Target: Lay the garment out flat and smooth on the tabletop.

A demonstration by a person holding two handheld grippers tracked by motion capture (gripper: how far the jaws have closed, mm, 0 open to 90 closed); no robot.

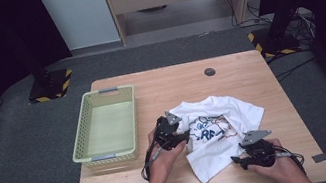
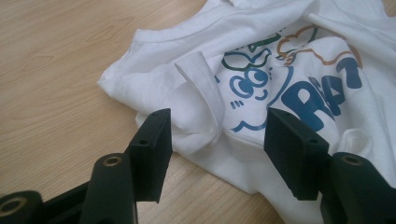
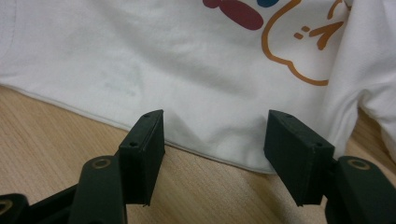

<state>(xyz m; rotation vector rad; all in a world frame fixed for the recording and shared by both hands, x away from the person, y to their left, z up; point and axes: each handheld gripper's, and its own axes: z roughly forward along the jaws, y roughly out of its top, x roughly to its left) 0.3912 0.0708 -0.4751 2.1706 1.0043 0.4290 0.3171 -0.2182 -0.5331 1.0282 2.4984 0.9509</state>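
The left claw is spread, with nothing pinched. Right in front of it lies the crumpled white cotton T-shirt with a blue and orange cartoon print. A folded sleeve of the shirt sits in the gap between the two black jaws, but the jaws do not press on it. In the high view the left claw is at the shirt's left edge.

The right claw is spread too, and it pinches nothing. The shirt's bottom hem lies flat just in front of its jaws. In the high view the right claw is at the shirt's lower edge, near the front of the light wooden counter.

To the left of the shirt stands a pale green plastic basket with little holes in its walls. Nothing is in it.

Behind the shirt, near the far edge of the counter, is a small dark round disc. Nothing lies between the claws and the shirt.
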